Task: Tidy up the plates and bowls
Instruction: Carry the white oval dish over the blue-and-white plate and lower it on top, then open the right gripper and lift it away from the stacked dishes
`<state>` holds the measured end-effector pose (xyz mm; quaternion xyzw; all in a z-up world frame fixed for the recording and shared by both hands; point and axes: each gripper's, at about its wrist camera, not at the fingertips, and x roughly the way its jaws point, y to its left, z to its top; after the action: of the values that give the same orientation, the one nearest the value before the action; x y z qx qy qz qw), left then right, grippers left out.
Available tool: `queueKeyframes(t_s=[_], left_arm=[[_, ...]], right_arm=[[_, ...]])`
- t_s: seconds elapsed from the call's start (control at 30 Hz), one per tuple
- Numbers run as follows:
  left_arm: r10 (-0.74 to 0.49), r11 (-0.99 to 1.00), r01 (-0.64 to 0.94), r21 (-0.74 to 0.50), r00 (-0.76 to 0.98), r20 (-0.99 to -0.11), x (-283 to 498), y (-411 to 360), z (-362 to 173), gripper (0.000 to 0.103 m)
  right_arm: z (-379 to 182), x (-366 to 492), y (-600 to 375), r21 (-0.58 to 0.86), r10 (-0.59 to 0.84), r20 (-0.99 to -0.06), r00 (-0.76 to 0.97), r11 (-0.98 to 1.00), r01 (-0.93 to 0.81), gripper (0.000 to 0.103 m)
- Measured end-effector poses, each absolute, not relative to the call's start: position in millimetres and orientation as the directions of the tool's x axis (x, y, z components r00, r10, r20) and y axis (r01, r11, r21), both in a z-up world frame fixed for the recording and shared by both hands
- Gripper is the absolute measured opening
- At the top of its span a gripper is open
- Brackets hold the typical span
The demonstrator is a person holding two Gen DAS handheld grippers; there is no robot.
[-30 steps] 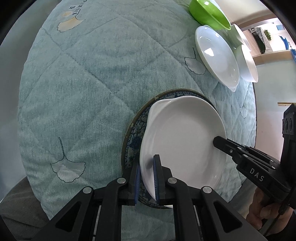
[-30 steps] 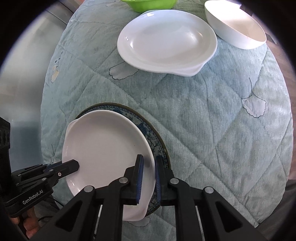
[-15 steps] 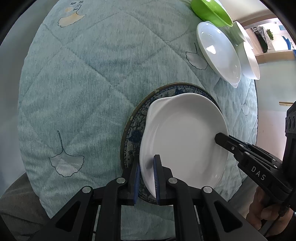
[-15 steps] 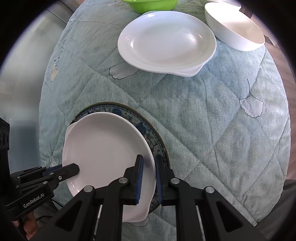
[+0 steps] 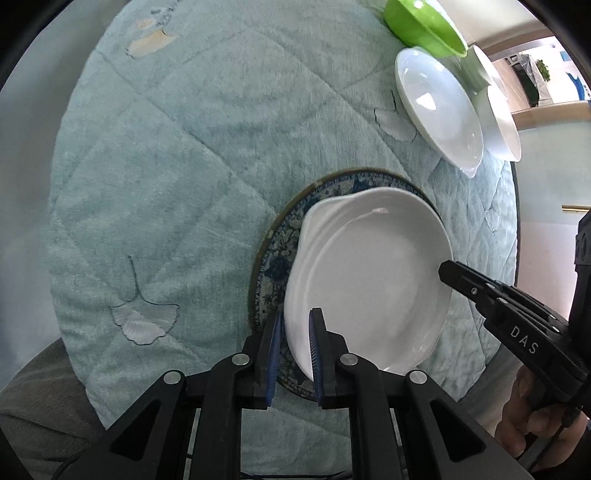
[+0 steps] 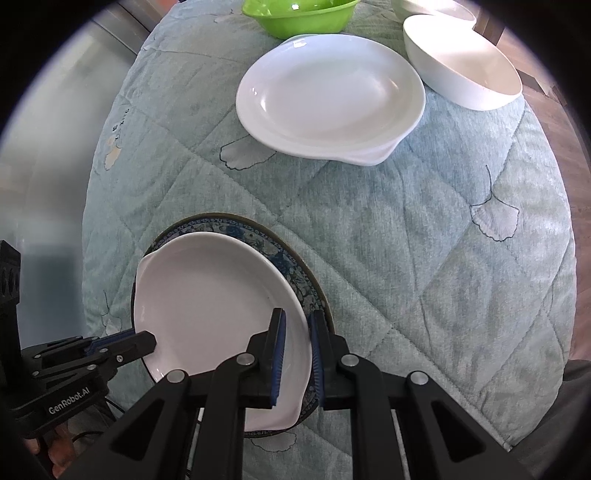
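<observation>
While white plate point(image 6: 207, 295) covers blue plate point(image 6: 295, 266), green bowl point(image 6: 303, 14) stands apart.

I see a round table under a pale teal quilted cloth point(image 5: 192, 177) stitched with ginkgo leaves. Wooden floor point(image 6: 565, 122) shows beyond it, and a bright wooden shelf point(image 5: 550, 114) stands far off.

Daylight, soft, fairly bright; both views evenly lit. Small glare spots on far white plate point(image 5: 439, 110) and green bowl point(image 6: 301, 14) rim. Faint highlight on near white plate point(image 5: 369, 284). Shadows weak, diffuse. Strong fisheye: quilted tablecloth point(image 5: 184, 184) bulges, black vignette in corners. Centre sharp; surroundings beyond cloth edge blurred, washed out at left.
</observation>
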<state>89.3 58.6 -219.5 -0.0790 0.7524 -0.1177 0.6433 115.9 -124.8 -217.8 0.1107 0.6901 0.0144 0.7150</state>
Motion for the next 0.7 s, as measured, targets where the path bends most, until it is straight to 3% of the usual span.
queueKeyframes(t_s=[0.43, 0.5, 0.63, 0.7], left_arm=[[-0.252, 0.967, 0.003, -0.253, -0.081, -0.964, 89.8, 82.9, -187.7, 0.013], [-0.247, 0.969, 0.003, -0.248, -0.064, -0.967, 89.4, 86.3, -182.5, 0.017], [-0.198, 0.980, 0.019, -0.197, 0.024, -0.980, 88.8, 90.7, -160.7, 0.038], [-0.134, 0.991, 0.028, -0.131, 0.123, -0.983, 88.3, 92.8, -137.9, 0.038]], right_arm=[[-217.4, 113.6, -122.3, 0.181, 0.175, -0.983, 0.058, 0.975, 0.125, 0.014], [-212.8, 112.6, -125.3, 0.181, 0.174, -0.982, 0.068, 0.975, 0.130, 0.021], [-191.9, 110.3, -135.3, 0.183, 0.165, -0.977, 0.135, 0.974, 0.135, 0.066], [-181.6, 108.6, -139.2, 0.176, 0.153, -0.974, 0.169, 0.976, 0.129, 0.075]])
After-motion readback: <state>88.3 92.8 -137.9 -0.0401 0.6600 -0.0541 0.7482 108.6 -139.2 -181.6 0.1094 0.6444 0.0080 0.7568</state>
